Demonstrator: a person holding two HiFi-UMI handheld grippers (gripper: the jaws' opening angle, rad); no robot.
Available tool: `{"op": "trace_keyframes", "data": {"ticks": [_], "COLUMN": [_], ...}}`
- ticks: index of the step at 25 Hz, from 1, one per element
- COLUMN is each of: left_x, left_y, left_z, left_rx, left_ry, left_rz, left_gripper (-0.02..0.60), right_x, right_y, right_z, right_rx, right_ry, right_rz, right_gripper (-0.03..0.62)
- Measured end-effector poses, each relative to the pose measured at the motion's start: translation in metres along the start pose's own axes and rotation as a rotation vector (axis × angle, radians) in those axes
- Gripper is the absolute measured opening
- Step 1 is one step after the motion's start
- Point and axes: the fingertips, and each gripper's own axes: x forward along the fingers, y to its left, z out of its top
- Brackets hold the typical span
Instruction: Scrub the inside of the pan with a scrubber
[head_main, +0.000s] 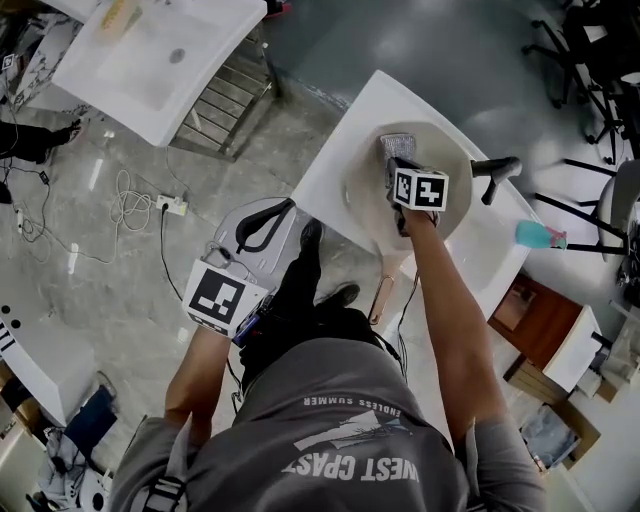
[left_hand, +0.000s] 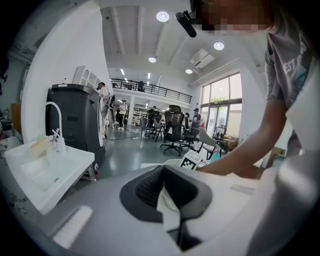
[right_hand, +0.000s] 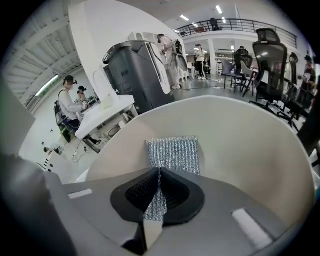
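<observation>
A cream pan (head_main: 362, 196) sits in the basin of a white sink unit (head_main: 345, 130), its handle (head_main: 384, 290) pointing toward me. My right gripper (head_main: 393, 162) reaches into the pan and is shut on a silvery mesh scrubber (head_main: 397, 141). In the right gripper view the scrubber (right_hand: 173, 152) is pinched between the jaws of the gripper (right_hand: 160, 172) and lies flat against the pan's inner wall (right_hand: 250, 145). My left gripper (head_main: 270, 218) hangs low to the left, away from the sink. In its own view the left gripper (left_hand: 162, 182) is shut with nothing in it.
A black faucet (head_main: 495, 170) stands at the sink's right side, with a teal bottle (head_main: 540, 236) beyond it. A second white sink unit (head_main: 150, 50) stands at the upper left. Cables and a power strip (head_main: 170, 205) lie on the floor.
</observation>
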Motion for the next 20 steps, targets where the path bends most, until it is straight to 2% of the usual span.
{"op": "trace_keyframes", "data": {"ticks": [5,11,15,20], "left_x": [-0.002,0.008,0.021,0.035], "left_y": [0.006,-0.003,-0.017,-0.027], "left_z": [-0.004,0.007,0.012,0.017], "left_rx": [0.029,0.041,0.06,0.075], "left_ry": [-0.002,-0.009,-0.007,-0.003], "left_rz": [0.013,-0.015,-0.05,-0.082], "left_gripper": [0.002,0.002,0.002,0.002], "right_x": [0.009,-0.002,-0.019,-0.038], "right_y": [0.037,0.061,0.041,-0.016], "right_z": [-0.021,-0.074,-0.103,-0.107], "right_rx": [-0.067,-0.137,-0.121,-0.061], "right_ry": [0.077,0.211,0.286,0.272], "right_rz": [0.079,0.134,0.097,-0.023], "right_gripper": [0.017,0.018,0.018,0.018]}}
